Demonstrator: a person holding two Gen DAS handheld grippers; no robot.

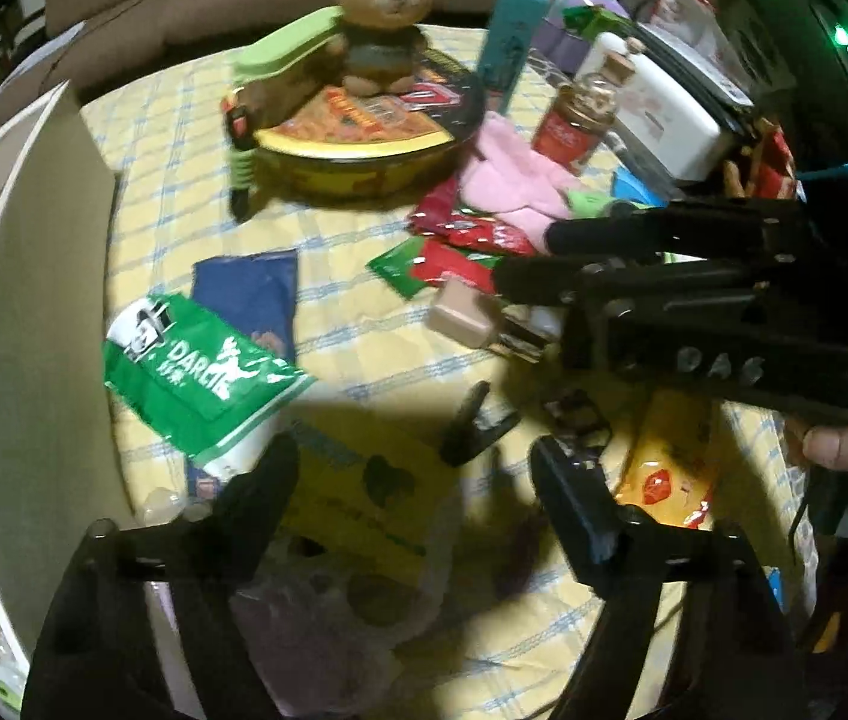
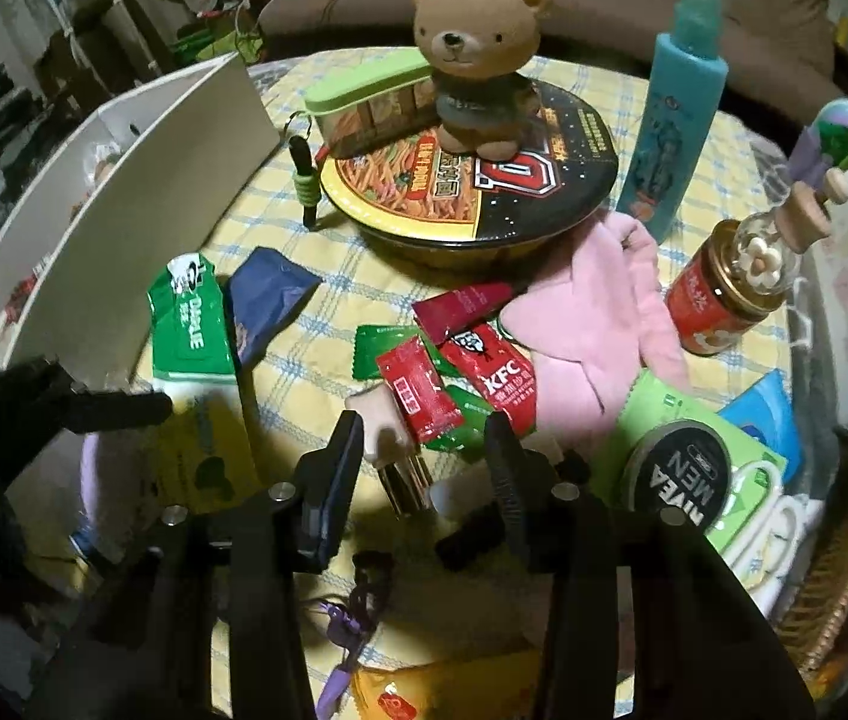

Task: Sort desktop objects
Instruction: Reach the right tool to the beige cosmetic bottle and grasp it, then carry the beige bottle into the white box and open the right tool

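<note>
A pink lipstick [image 2: 377,427] with a gold base lies on the yellow checked tablecloth [image 1: 358,354]. My right gripper [image 2: 423,439] stands open around it, the left pad close beside the pink cap and a gap at the right pad. In the left wrist view the right gripper [image 1: 525,259] hovers just above the lipstick [image 1: 465,311]. My left gripper [image 1: 412,457] is open wide over a yellow packet [image 1: 358,495], gripping nothing. A black clip [image 1: 477,427] lies just beyond its fingers. One of the left gripper's fingers [image 2: 142,407] shows at the left edge.
A white box [image 2: 154,180] stands at the left. A green Darlie packet [image 1: 202,372], a blue pouch [image 1: 250,294], KFC sachets [image 2: 487,372] and a pink cloth [image 2: 574,330] lie mid-table. Behind are a noodle bowl [image 2: 544,222] with a teddy bear [image 2: 472,60], a teal bottle [image 2: 676,114], a red jar [image 2: 718,300] and a Nivea tin [image 2: 682,474].
</note>
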